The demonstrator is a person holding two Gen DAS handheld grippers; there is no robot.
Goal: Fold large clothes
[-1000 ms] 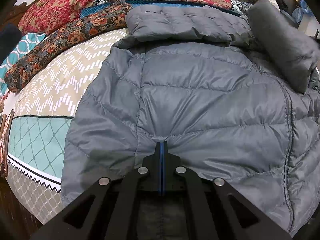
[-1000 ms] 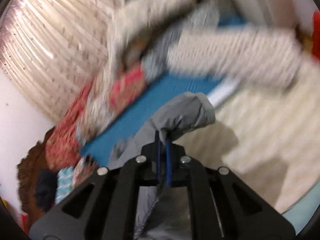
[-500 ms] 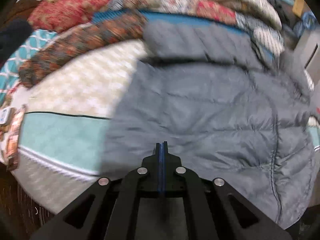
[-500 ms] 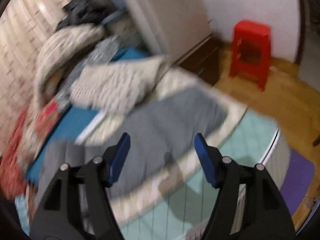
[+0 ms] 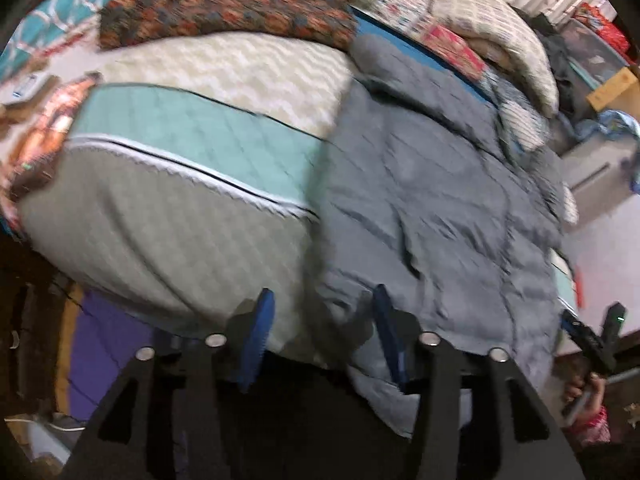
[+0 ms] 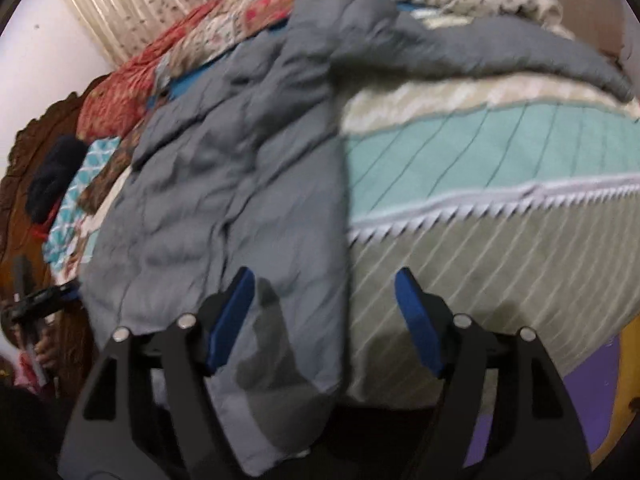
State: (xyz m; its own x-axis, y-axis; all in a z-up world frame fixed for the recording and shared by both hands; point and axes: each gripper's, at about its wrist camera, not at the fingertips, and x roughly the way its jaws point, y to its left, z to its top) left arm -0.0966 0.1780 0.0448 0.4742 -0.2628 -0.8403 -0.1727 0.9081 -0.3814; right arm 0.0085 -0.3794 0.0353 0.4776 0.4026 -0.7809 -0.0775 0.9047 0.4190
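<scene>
Both grippers released, nothing clamped: left gripper [image 5: 318,334] at jacket [image 5: 436,200] hem's near corner, right gripper [image 6: 326,316] jaws just opened, astride hem's other side. Jacket flat on bed [image 6: 500,152], hem overhanging edge. Risk: slick padded fabric sliding off w/ careless pull.

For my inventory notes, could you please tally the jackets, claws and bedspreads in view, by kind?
Grey puffer jacket: 1
Claws: 2, left claw and right claw, both open
Patterned bedspread: 1
Total: 4
</scene>
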